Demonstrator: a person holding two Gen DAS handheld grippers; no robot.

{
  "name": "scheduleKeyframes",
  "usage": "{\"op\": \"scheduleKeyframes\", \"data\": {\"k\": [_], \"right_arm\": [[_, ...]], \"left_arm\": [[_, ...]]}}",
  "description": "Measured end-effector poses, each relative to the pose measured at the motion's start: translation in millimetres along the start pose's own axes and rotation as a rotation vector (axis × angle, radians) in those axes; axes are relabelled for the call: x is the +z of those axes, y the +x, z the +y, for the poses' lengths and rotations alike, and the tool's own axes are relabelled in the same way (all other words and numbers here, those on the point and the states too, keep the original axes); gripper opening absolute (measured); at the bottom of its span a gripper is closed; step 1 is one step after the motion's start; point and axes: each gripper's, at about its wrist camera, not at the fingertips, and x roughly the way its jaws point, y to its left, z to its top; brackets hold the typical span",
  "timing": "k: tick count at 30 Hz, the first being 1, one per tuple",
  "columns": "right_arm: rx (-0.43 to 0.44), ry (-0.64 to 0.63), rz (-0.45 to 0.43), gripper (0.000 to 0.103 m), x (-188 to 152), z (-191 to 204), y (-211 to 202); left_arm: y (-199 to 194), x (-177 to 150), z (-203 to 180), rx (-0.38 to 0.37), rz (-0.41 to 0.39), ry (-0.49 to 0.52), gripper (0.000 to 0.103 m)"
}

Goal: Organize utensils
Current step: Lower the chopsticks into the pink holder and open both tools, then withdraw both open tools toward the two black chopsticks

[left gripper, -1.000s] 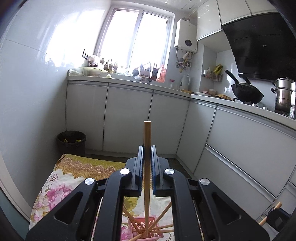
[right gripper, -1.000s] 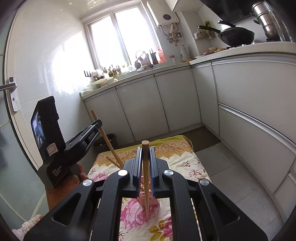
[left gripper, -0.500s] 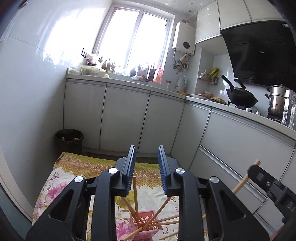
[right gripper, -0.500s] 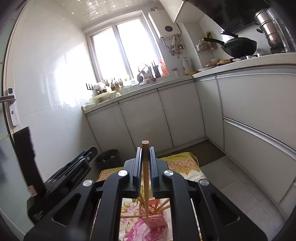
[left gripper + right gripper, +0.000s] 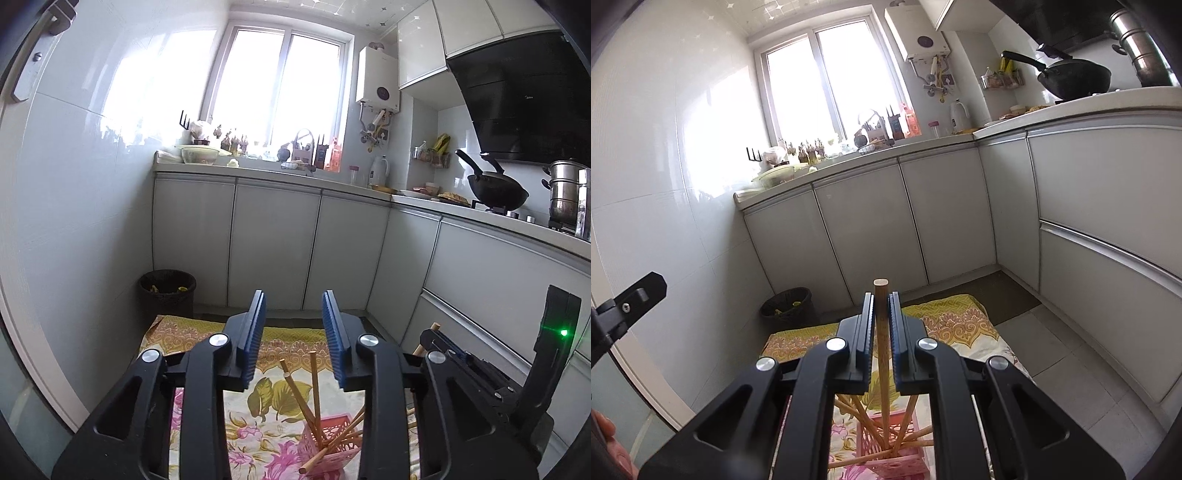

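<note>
A pink slotted basket (image 5: 334,445) stands on the floral cloth (image 5: 258,413) on the floor, with several wooden chopsticks (image 5: 314,387) leaning in it. My left gripper (image 5: 293,306) is open and empty above the basket. My right gripper (image 5: 881,301) is shut on a wooden chopstick (image 5: 882,354), held upright, its lower end reaching down into the basket (image 5: 905,448). The right gripper with its chopstick tip also shows in the left wrist view (image 5: 434,341). Part of the left gripper shows at the left edge of the right wrist view (image 5: 624,299).
White cabinets (image 5: 273,243) line the back and right walls. A black waste bin (image 5: 167,293) stands in the left corner. A wok (image 5: 496,190) and a steel pot (image 5: 565,192) sit on the counter. Grey floor tiles (image 5: 1067,369) lie right of the cloth.
My left gripper opened and let its chopstick drop into the basket, then opened wider. My right gripper moved over the basket and lowered its chopstick into it.
</note>
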Motion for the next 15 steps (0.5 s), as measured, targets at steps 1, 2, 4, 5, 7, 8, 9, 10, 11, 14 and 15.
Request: {"op": "scheduleKeyframes", "data": {"k": [1, 2, 4, 5, 7, 8, 9, 10, 11, 14, 15], "right_arm": [[-0.003, -0.001, 0.006, 0.011, -2, 0, 2], [-0.006, 0.003, 0.014, 0.014, -5, 0, 4], [-0.022, 0.012, 0.024, 0.055, -7, 0, 3], [-0.02, 0.026, 0.022, 0.065, -9, -2, 1], [-0.036, 0.047, 0.006, 0.078, -11, -5, -8], [-0.045, 0.044, 0.004, 0.079, -10, -5, -11], [-0.053, 0.038, 0.008, 0.082, -11, -6, -14], [-0.059, 0.034, 0.014, 0.084, -11, -6, -17], [-0.06, 0.031, 0.022, 0.085, -13, -7, -20], [-0.068, 0.02, 0.018, 0.09, -14, -7, -34], [-0.069, 0.02, 0.013, 0.093, -14, -7, -40]], "left_arm": [[1, -2, 2, 0.009, 0.003, -0.002, 0.041], [1, -4, 5, 0.019, 0.008, -0.005, 0.045], [2, -6, 8, 0.03, 0.016, -0.01, 0.046], [1, -7, 9, 0.032, 0.023, -0.016, 0.048], [-1, -9, 10, 0.043, 0.03, -0.027, 0.058], [-4, -10, 11, 0.046, 0.029, -0.029, 0.063], [-8, -11, 10, 0.054, 0.027, -0.028, 0.064], [-10, -11, 10, 0.058, 0.029, -0.026, 0.066], [-13, -11, 10, 0.057, 0.035, -0.025, 0.067], [-25, -14, 6, 0.066, 0.035, -0.011, 0.076], [-29, -15, 5, 0.068, 0.033, -0.006, 0.077]]}}
